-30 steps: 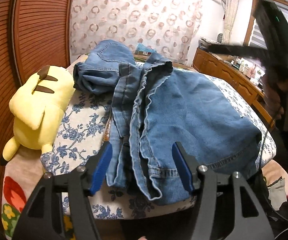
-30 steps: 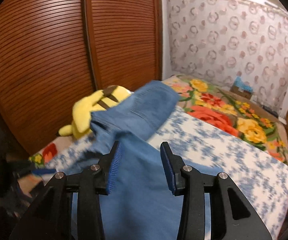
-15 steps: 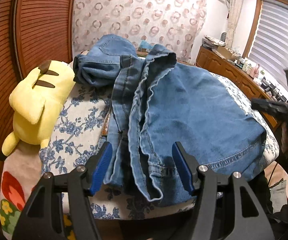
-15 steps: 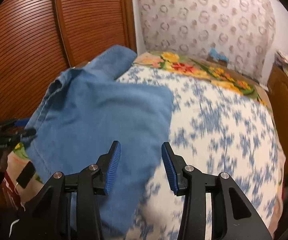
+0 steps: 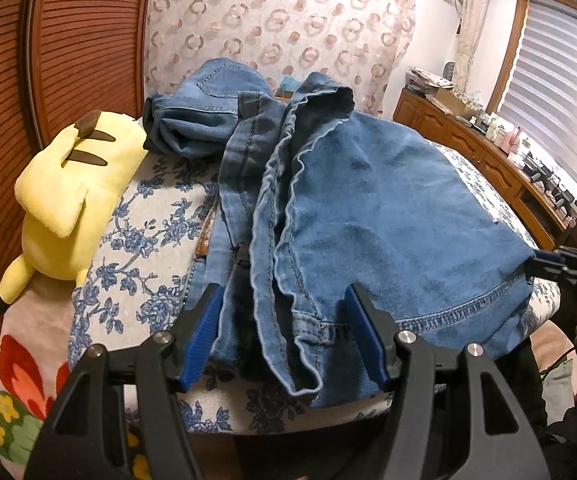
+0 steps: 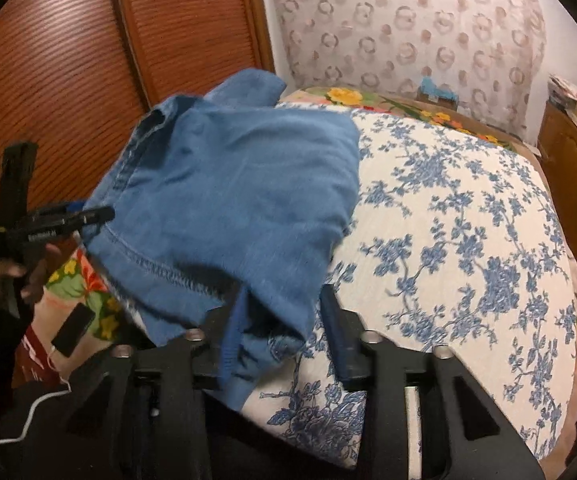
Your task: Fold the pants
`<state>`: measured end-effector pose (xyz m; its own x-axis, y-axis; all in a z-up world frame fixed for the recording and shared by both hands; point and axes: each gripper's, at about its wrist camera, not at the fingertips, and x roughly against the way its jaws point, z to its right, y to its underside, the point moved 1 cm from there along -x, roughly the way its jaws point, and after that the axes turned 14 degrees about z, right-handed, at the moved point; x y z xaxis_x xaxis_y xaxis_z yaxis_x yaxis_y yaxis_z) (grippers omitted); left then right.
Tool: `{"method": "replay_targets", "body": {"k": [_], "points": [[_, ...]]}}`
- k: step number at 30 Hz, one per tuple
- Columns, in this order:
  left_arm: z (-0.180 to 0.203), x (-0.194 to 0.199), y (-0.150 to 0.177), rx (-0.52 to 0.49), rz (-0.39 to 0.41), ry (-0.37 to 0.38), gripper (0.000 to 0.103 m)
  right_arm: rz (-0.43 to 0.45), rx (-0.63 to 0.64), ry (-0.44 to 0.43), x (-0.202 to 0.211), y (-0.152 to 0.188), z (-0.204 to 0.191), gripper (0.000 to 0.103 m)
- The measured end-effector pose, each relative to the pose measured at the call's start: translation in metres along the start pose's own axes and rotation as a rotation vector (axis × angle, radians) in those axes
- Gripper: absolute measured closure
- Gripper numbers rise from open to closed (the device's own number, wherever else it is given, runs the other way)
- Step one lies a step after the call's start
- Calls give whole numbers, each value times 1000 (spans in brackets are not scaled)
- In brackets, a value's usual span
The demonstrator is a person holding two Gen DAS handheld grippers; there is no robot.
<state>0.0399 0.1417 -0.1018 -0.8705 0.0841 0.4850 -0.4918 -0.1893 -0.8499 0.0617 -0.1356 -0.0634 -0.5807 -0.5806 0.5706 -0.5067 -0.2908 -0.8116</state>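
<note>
Blue jeans (image 5: 368,208) lie crumpled on the bed, one leg bunched up at the far end. My left gripper (image 5: 284,336) hovers open over their near edge, and rumpled seams show between its blue pads without being pressed. My right gripper (image 6: 284,340) is at the jeans' (image 6: 228,200) hem corner. Its jaws are closing with the denim corner between them, and the right pad still stands clear of the cloth. In the left wrist view the right gripper (image 5: 544,264) shows at the hem's right end. In the right wrist view a hand holds the left gripper (image 6: 88,216) at the far hem corner.
A yellow plush toy (image 5: 72,192) lies on the bed's left side by the brown slatted wardrobe doors (image 6: 68,60). The blue-flowered bedspread (image 6: 468,240) stretches right of the jeans. A wooden dresser (image 5: 488,160) with small items runs along the right wall.
My right gripper came down from above the bed to the jeans' hem corner, and its jaws narrowed around the cloth. The left gripper stayed where it was, open.
</note>
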Motion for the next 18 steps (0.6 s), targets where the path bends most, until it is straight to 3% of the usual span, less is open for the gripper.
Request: {"method": "replay_targets", "body": {"k": [2,4,10,18], "points": [[0,-1,2,2,0,-4,42,-6,-4,-12,-3,2,-2,94],[-1,-2,3,6,2,-7,42,0,7,-10,2,3,-5,101],[0,-1,5,8,7,-12,42,9,-11,-20,31,13,-6,103],[-2,-1,6,10,4,-14,42,24,-36,-6,32,16,-3,103]]}}
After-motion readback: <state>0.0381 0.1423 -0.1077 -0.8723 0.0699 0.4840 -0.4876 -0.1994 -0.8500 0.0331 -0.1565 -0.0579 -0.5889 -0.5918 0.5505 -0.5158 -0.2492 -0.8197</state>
